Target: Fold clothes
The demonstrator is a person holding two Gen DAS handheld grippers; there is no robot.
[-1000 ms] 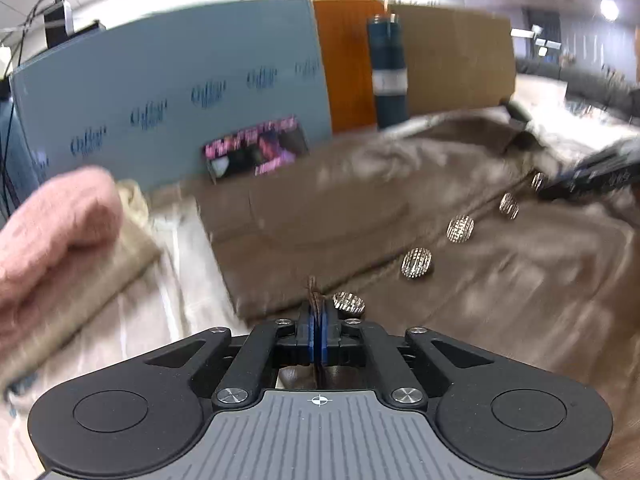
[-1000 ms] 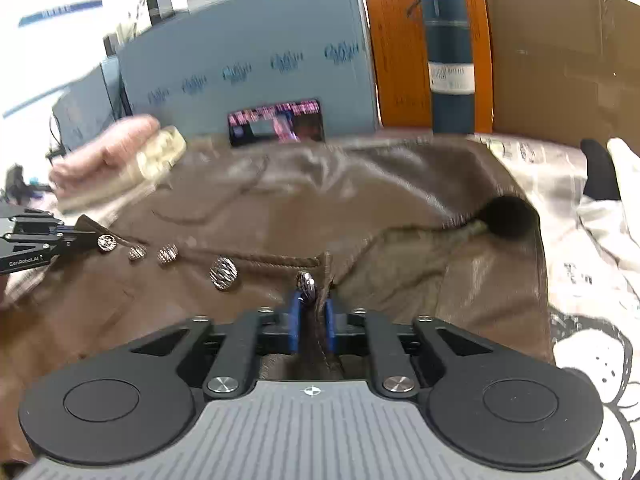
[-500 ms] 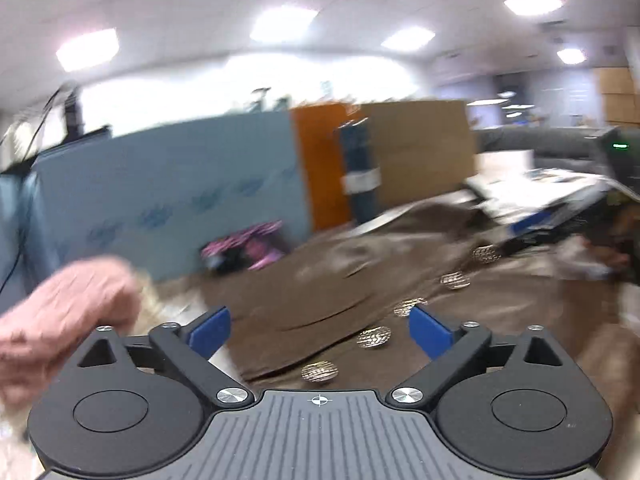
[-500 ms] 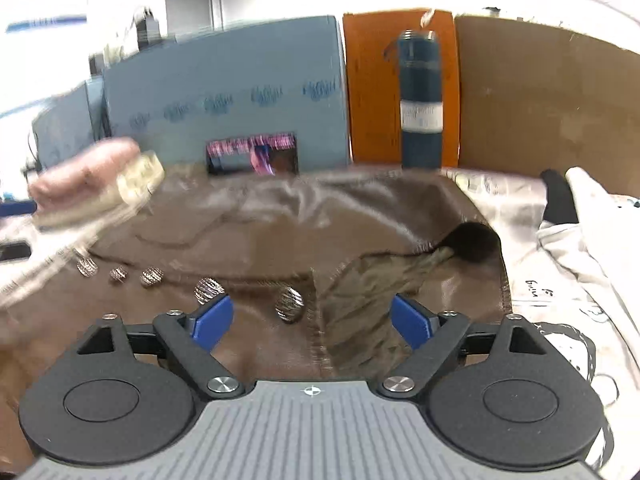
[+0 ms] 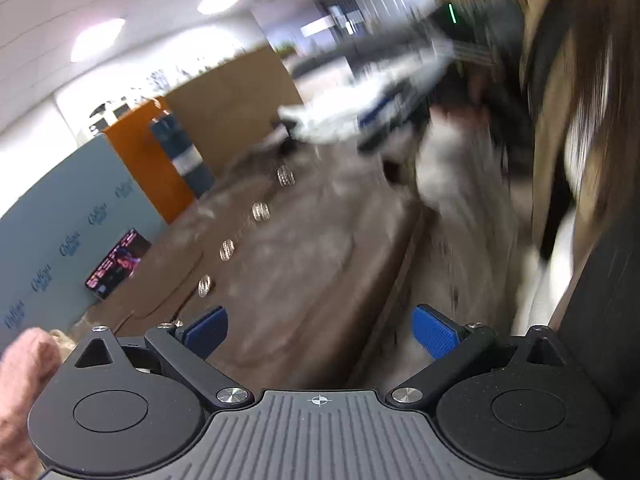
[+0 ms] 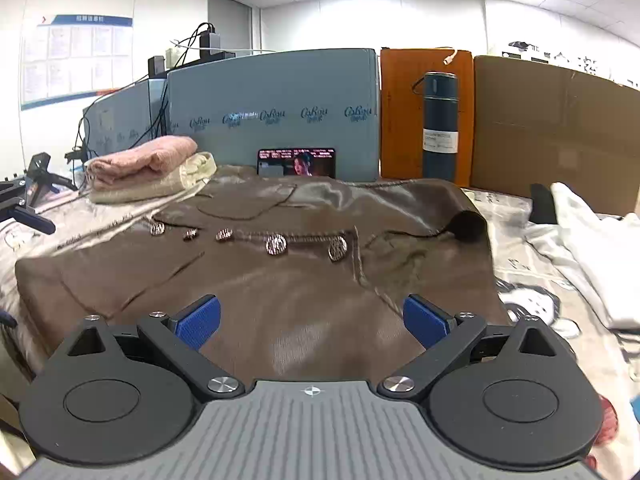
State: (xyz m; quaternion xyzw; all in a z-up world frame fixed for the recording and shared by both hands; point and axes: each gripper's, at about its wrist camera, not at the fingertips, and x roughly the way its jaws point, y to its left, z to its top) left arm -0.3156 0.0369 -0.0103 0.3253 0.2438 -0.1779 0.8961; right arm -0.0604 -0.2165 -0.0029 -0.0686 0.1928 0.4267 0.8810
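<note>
Right, brown jacket (image 6: 256, 280) lies flat on the patterned bedsheet (image 6: 532, 300), row of metal buttons (image 6: 276, 245) across its middle, collar end to the right. Right gripper (image 6: 312, 320) hangs just above its near edge, blue pads spread wide, empty. Left gripper (image 5: 320, 330) likewise gaping, nothing held; its view is tilted and blurred. Far left: folded pink sweater (image 6: 140, 162) stacked on a cream one (image 6: 160, 186). White garment (image 6: 592, 248) heaped at right. Behind: phone (image 6: 297, 163), blue partition (image 6: 276, 112), dark flask (image 6: 439, 120), cardboard (image 6: 560, 128).
</note>
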